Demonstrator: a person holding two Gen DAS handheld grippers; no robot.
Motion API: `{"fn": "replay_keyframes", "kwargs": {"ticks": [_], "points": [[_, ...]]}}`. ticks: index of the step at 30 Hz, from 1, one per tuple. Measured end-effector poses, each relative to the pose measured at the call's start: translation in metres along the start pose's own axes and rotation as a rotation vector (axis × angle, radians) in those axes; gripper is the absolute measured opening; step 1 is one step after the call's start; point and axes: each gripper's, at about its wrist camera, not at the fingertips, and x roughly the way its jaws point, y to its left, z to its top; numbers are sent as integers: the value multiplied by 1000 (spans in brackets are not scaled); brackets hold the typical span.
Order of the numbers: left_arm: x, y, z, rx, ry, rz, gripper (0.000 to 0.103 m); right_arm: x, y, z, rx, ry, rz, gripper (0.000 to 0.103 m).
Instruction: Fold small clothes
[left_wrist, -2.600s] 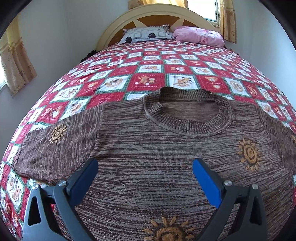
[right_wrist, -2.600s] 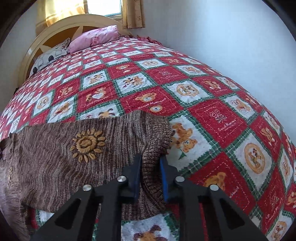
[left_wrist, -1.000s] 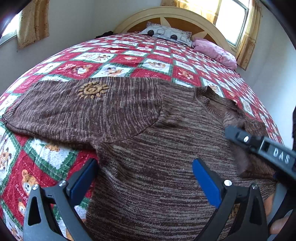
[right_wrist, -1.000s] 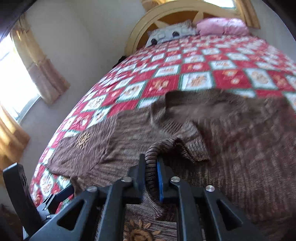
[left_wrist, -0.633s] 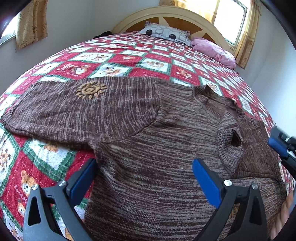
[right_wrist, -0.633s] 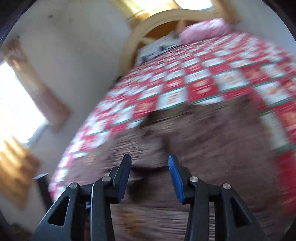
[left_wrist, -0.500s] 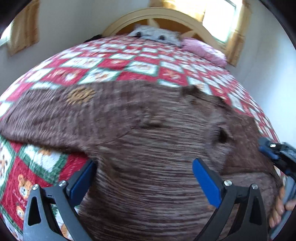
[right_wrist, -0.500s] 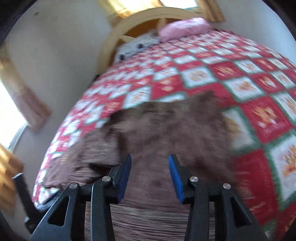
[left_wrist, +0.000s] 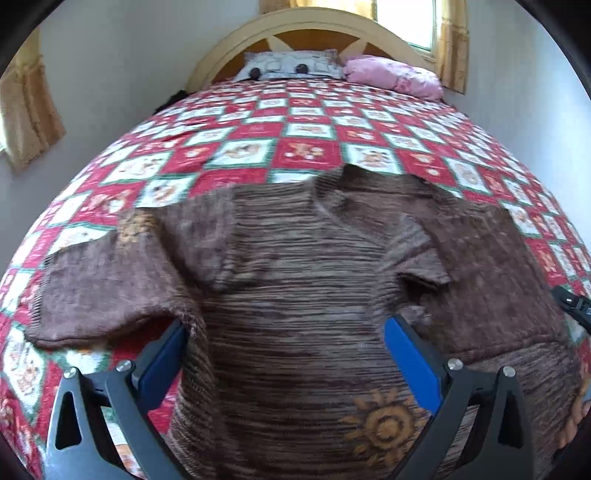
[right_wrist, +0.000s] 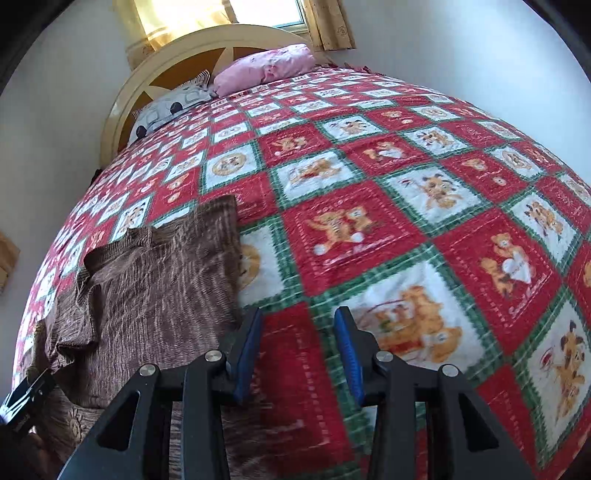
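The bed (left_wrist: 295, 144) fills both views, covered by a red, white and green quilt (right_wrist: 369, 229) with bear squares that runs up to the arched headboard (left_wrist: 306, 29). Two pillows lie at the head edge, a grey patterned one (left_wrist: 288, 66) and a pink one (left_wrist: 391, 75) beside it toward the right side. My brown knit sweater (left_wrist: 295, 277) lies flat near the foot edge of the bed, neckline toward the headboard. Its right sleeve (left_wrist: 417, 254) is folded in across the chest, cuff resting on the body, while its left sleeve (left_wrist: 110, 280) is spread out toward the left edge of the bed. An orange sun motif (left_wrist: 384, 424) shows low on the front. My left tool (left_wrist: 284, 358) hangs over the sweater's lower body with its jaws wide apart, gripping nothing. My right tool (right_wrist: 297, 354) hangs over bare quilt just beside the sweater's right edge, jaws parted and empty, with only the quilt showing between its blue pads (right_wrist: 245, 358)
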Motion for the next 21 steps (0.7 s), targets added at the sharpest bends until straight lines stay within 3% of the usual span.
{"fn": "replay_keyframes", "kwargs": {"ticks": [3,7,11,14,16,18,21], "points": [[-2,18,-8,1,15,31,103,-15,12,-1,-61,-66,-36,41],[-19,41,-17,-33,4,49,103,-38,36,6,-129,-150,43,41],[-52,30,-4,18,-96,-44,103,-36,43,26,-102,-141,112,41],[-62,0,4,114,-106,-145,103,-42,16,35,46,-151,99,41],[-57,-23,5,180,-102,-176,103,-51,3,33,68,-172,82,41],[-40,-41,4,234,-79,-161,103,-59,-5,28,19,-181,60,41],[-3,-58,4,268,-16,-41,103,-67,4,12,-117,-136,118,41]]}}
